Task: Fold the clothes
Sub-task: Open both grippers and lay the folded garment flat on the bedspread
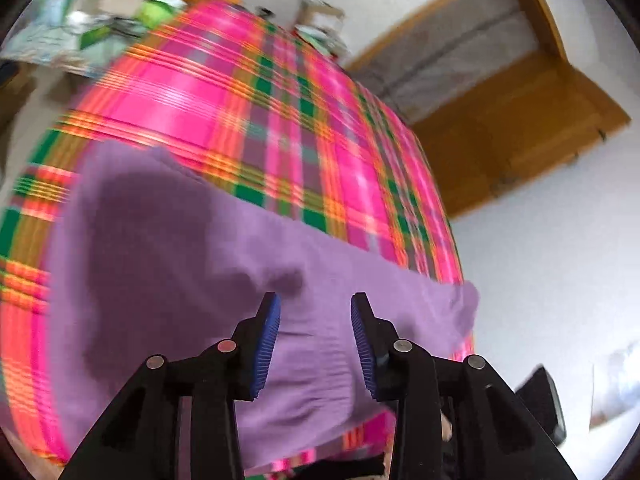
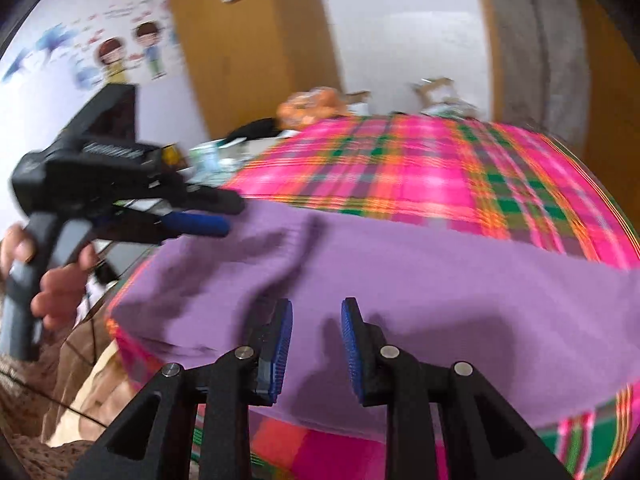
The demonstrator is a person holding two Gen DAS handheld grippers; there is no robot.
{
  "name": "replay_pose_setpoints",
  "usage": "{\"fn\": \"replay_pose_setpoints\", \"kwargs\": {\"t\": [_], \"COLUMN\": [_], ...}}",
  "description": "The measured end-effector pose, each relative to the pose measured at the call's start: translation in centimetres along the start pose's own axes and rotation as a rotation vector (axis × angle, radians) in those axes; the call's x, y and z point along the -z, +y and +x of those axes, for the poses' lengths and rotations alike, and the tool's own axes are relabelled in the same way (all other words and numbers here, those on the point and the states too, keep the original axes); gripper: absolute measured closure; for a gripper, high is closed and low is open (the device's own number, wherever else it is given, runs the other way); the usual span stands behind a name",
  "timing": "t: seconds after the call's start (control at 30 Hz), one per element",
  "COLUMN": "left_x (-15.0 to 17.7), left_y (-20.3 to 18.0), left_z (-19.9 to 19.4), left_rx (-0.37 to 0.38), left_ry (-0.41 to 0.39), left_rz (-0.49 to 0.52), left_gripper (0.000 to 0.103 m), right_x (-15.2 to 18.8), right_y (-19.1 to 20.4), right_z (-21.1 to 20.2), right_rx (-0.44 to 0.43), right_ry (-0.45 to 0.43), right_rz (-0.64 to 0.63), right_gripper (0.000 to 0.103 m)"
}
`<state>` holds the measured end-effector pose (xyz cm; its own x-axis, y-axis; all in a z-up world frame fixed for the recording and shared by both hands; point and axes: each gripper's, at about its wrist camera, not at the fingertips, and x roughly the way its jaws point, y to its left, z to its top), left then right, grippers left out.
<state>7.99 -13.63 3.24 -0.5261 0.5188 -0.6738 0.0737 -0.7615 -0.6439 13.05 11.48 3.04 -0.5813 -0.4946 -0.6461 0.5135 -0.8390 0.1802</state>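
Purple garment point(image 1: 192, 264) lies spread on the near part of a bed under a pink plaid cover point(image 1: 248, 92), its front edge reaching toward the mattress edge and one end trailing to the corner. Both views blurred; fine detail of seams not readable. Left gripper point(image 1: 315, 340): jaws parted, nothing between the blue pads, cloth lying below and apart from them. Right gripper point(image 2: 316, 344): jaws parted somewhat narrower, also empty, hanging over the cloth near its front edge. In the right wrist view a hand point(image 2: 52, 280) grips the handle of the left tool, its fingers pointing over the garment's far-left corner. Judged handling: light, soft knit, limp, will sag and drag rather than keep shape; a ribbed band shows near the front edge. Best hold likely at two corners or along that band, pinching a single layer so the fold lifts flat. Risk: bunching, or catching the cover along with the cloth.
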Motion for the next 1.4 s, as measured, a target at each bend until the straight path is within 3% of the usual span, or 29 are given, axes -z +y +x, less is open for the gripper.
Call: {"fn": "replay_pose_setpoints", "kwargs": {"t": [0.2,0.33,0.47,0.73,0.87,1.07,1.2,1.4], "left_x": [0.9,1.3,1.3,1.7,1.4,1.1,0.8,0.4], "left_y": [-2.8,-3.7,-4.1,-5.8,-6.8,-7.6,-7.8,-8.0], "left_z": [5.0,7.0,8.2,10.7,11.5,13.3,13.9,14.3], "left_rx": [0.022,0.031,0.038,0.021,0.021,0.031,0.034,0.041], "left_ry": [0.095,0.135,0.148,0.159,0.175,0.209,0.215,0.218], "left_rz": [0.033,0.035,0.021,0.057,0.080,0.084,0.080,0.078], "left_gripper": [0.065,0.065,0.065,0.065,0.065,0.064,0.064,0.064], "right_x": [1.6,2.5,3.2,5.0,5.4,4.3,2.7,0.1], "right_y": [-5.1,-8.5,-12.3,-19.4,-22.5,-24.5,-24.4,-23.7], "right_z": [-1.1,-2.4,-5.3,-10.4,-10.9,-9.3,-8.5,-6.4], "right_rx": [0.142,0.183,0.212,0.439,0.438,0.418,0.431,0.417], "right_ry": [0.005,-0.014,-0.105,-0.233,-0.229,-0.186,-0.195,-0.173], "right_rz": [0.077,0.147,0.274,0.472,0.543,0.544,0.481,0.390], "right_gripper": [0.077,0.077,0.077,0.075,0.072,0.072,0.088,0.089]}}
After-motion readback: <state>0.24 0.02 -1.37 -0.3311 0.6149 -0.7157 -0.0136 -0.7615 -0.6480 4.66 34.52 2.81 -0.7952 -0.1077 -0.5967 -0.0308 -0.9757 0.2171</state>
